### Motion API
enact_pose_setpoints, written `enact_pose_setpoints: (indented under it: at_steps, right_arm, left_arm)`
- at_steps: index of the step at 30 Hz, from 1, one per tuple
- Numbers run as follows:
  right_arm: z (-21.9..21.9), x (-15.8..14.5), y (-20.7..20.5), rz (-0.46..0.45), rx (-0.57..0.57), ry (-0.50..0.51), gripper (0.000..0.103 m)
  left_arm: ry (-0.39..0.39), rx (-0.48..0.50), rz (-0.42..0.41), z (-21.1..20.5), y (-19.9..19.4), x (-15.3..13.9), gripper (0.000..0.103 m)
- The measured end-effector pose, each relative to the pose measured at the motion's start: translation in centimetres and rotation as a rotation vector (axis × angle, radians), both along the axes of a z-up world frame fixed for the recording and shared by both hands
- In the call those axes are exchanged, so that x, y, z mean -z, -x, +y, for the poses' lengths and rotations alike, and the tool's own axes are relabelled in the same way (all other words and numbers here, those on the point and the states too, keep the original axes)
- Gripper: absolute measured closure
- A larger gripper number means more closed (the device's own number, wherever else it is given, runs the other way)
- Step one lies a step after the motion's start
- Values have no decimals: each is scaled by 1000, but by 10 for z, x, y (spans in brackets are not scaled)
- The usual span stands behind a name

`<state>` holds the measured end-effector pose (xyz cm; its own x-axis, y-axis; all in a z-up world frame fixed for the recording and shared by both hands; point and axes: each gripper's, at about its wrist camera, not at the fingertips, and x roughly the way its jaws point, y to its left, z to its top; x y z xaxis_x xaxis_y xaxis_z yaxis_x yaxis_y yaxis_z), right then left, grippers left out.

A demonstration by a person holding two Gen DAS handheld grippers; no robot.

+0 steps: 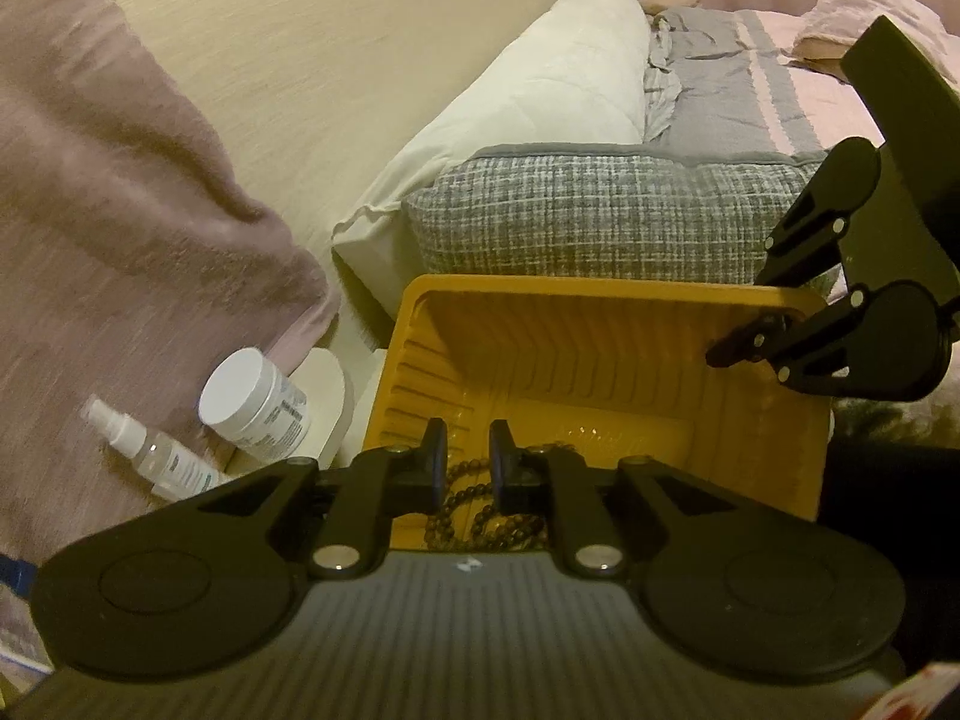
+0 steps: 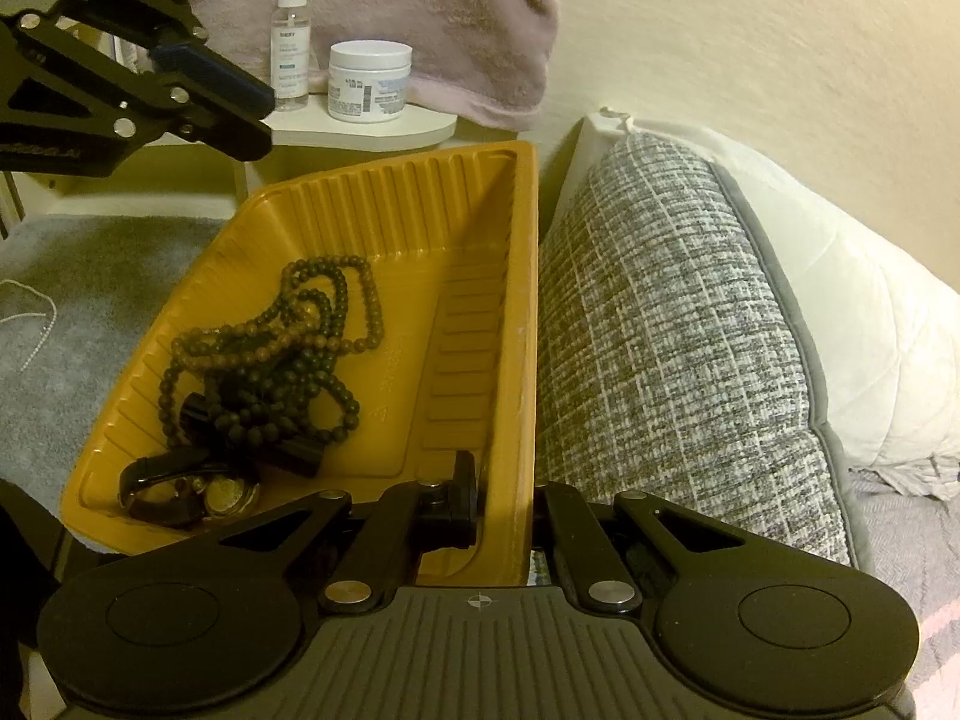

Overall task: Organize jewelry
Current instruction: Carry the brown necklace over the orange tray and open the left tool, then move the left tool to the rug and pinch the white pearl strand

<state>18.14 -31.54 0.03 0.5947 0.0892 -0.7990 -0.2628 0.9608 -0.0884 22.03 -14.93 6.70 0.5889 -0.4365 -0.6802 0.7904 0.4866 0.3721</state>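
Observation:
A yellow plastic tray [image 1: 570, 330] [image 2: 420, 210] rests on grey cloth beside a pillow. It holds a heap of dark bead necklaces [image 2: 270, 348] [image 1: 480, 525] and a black-strapped watch [image 2: 174, 492] in its near corner. My right gripper [image 2: 504, 489] [image 1: 750, 312] is shut on the tray's right wall, one finger inside and one outside. My left gripper [image 1: 468, 438] [image 2: 267, 117] hovers above the tray's left side, jaws slightly apart and empty, the beads lying below them. A thin pale chain [image 2: 36, 324] lies on the grey cloth left of the tray.
A grey woven pillow [image 2: 660, 330] [image 1: 600, 210] presses against the tray, with a white pillow [image 2: 840, 300] behind it. A spray bottle [image 2: 291, 36] [image 1: 150, 450] and a white jar [image 2: 369, 81] [image 1: 252, 402] stand on a small white shelf [image 2: 360, 126] below a hanging pink towel [image 1: 120, 180].

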Motion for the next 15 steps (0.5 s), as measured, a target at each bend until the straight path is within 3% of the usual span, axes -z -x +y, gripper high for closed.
enact_pose_setpoints:
  at_steps: [6, 15]
  right_arm:
    - [-1, -1, 0, 1, 1, -2, 99]
    - [-2, 1, 0, 5, 9, -5, 99]
  left_arm:
    - [-5, -48, -1, 25, 4, 1, 89]
    - [16, -231, 20, 85, 5, 14, 88]
